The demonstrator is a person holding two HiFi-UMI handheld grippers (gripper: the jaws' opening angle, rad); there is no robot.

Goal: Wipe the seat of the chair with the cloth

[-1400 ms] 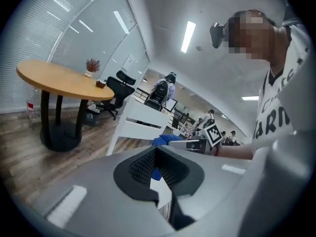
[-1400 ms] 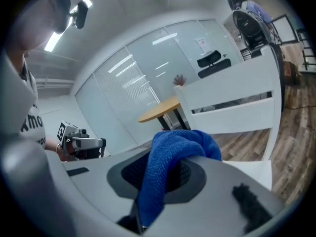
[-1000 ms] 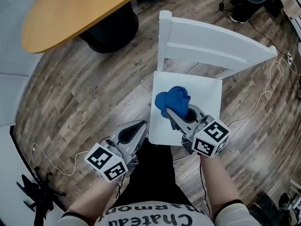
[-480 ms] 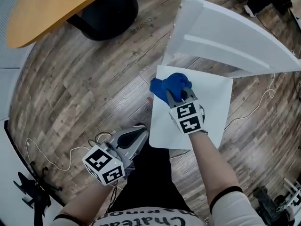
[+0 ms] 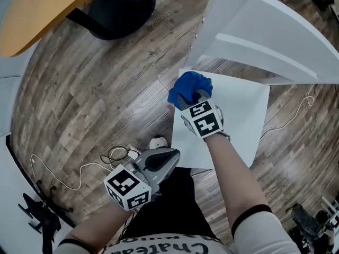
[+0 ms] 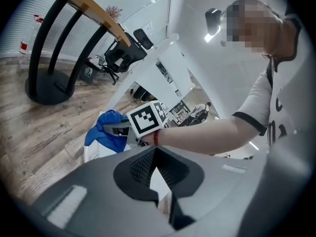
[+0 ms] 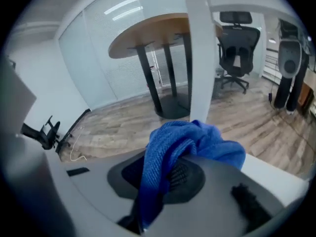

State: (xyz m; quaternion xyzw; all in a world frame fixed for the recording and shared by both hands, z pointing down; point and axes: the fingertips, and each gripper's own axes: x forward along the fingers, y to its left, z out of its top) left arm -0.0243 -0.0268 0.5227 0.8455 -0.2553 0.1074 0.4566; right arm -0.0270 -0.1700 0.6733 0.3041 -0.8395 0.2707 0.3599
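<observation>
Beneath you spreads the floor [image 5: 106, 99], grey-brown wood-grain planks laid in staggered strips. At the upper left of the head view curves the rounded edge of a table [image 5: 37, 15] with a smooth, honey-coloured wooden top, and under it sits a dark, round base [image 5: 122, 7].

Straight ahead of you stands the white chair [image 5: 265, 30], painted smooth and matte. Its backrest is made of broad, flat slats between square posts. The seat [image 5: 238, 126] is a plain flat slab with straight edges and sharp corners.

Your right gripper [image 5: 195, 98] reaches out over the seat's left half, with its marker cube [image 5: 204, 119] facing up, black squares on white. Its grey plastic jaws are clamped on the cloth [image 5: 186, 88], and the right gripper view shows a fold of fabric pinched between the ribbed dark pads.

The cloth is a bright blue microfibre with a fine woven nap, bunched into a soft, rounded lump. It rests at the seat's far left corner, close to the foot of the backrest post, and its left side reaches over the seat's left edge.

Your left gripper [image 5: 170, 155] is held low beside your leg, just off the seat's near left corner. Its smooth grey jaws are drawn together to a point with nothing between them.

A thin pale cable [image 5: 69, 181] loops loosely across the planks at the lower left.
</observation>
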